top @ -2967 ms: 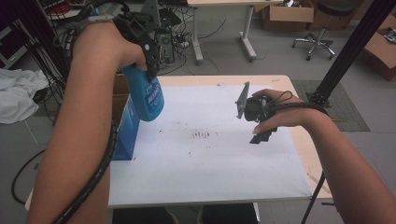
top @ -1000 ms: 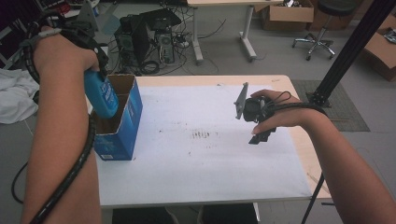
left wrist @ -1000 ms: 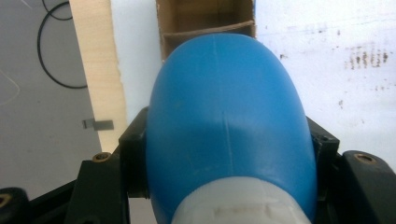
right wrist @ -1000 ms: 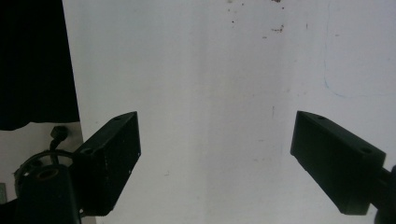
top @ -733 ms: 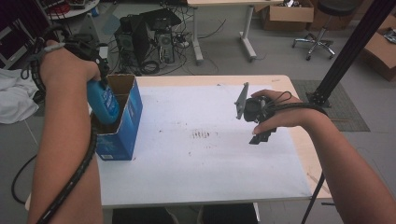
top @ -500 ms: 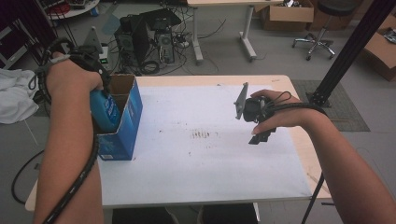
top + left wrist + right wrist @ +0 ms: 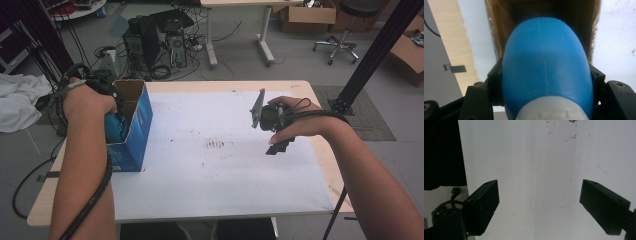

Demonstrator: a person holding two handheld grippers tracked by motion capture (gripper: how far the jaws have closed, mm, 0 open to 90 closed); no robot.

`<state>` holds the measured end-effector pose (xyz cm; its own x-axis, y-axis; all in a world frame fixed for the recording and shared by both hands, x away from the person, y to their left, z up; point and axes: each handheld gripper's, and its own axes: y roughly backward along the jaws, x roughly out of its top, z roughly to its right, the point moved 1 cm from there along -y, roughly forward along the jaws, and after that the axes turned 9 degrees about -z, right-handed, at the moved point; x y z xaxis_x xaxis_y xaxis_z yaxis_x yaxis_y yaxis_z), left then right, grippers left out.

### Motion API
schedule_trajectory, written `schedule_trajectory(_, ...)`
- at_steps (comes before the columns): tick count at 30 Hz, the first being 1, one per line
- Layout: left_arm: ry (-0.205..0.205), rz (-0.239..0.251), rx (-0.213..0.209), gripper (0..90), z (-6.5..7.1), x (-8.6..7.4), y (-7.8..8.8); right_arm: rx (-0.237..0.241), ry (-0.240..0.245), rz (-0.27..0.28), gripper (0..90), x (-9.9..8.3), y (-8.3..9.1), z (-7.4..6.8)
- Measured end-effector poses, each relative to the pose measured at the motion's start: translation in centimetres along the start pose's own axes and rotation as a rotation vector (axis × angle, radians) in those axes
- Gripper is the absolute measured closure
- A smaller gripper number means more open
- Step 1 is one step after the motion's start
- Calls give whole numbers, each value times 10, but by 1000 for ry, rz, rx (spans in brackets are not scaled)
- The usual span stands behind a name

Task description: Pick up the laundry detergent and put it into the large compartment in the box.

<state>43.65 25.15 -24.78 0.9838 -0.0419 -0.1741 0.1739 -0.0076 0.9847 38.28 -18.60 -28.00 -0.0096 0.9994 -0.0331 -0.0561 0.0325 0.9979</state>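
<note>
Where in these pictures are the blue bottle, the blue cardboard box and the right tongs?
blue bottle (image 7: 544,62): left gripper view, middle of its rounded body.
blue cardboard box (image 7: 142,117): high view, its blue outer side wall.
right tongs (image 7: 539,202): right gripper view, midway between the two open tips.

The left gripper (image 7: 544,105), its fingers clamped on a blue bottle (image 7: 545,67), has swung from above the table to the open blue box (image 7: 131,125) at the left edge. It has since sunk, carrying the bottle down inside the box.

The bottle (image 7: 116,127) sits inside the box (image 7: 134,131) at the table's (image 7: 210,87) left edge.
</note>
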Motion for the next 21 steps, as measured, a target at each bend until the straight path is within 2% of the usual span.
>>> schedule_trajectory(7,-9,-25,-4,378,2,5,-18,-2,5,2,161,1,-1,0)
schedule_trajectory(15,-5,-31,-7,377,1,8,-32,5,6,0,161,1,-4,2)
schedule_trajectory(21,-13,-32,7,377,0,11,-41,7,4,0,161,0,-6,2)
